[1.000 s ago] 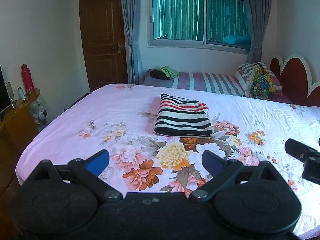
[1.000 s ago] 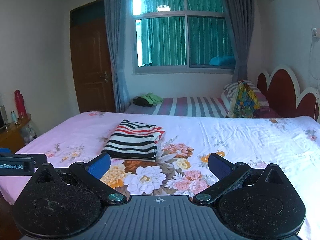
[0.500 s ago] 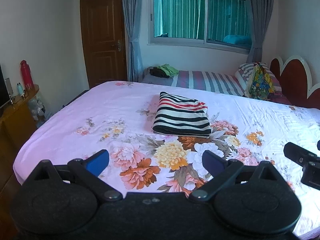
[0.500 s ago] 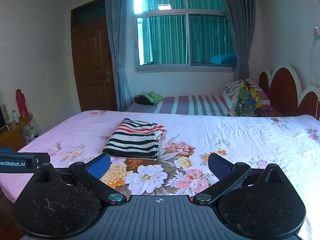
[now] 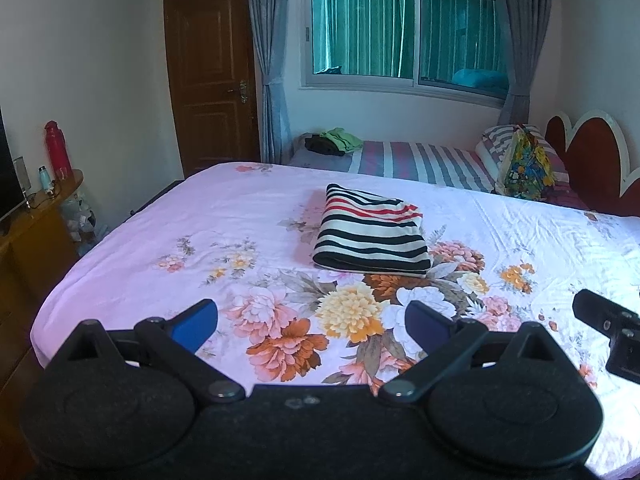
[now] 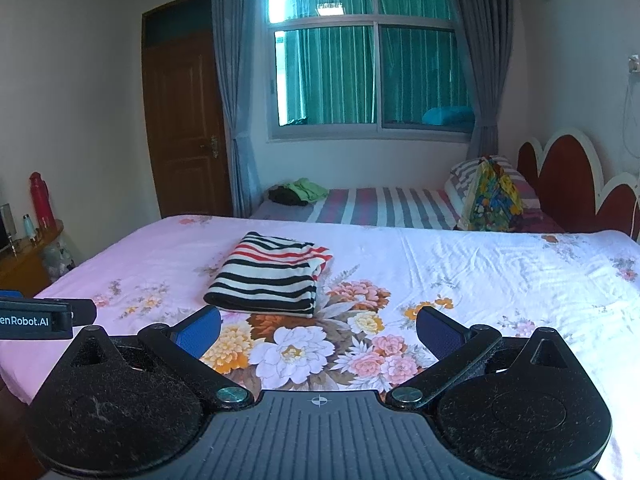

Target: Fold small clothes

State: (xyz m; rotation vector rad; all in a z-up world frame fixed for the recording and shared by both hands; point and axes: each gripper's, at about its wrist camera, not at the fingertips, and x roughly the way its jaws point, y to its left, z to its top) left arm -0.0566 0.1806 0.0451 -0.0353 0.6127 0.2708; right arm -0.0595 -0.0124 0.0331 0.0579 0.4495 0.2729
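On bedsheet: folded striped garment, untouched.

The right gripper is cut off by the left wrist view's right edge, so its fingers go unseen there. In the right wrist view, the left gripper is clipped at the left edge, its label reading only "enRobot.AI". The television on the wooden cabinet is also cut by the left edge.

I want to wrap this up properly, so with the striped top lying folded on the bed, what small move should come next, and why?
Probably none on it: hold both tongs back. The striped top already lies as a neat folded rectangle on the floral sheet, and the left tongs and right tongs are open, empty and short of it.
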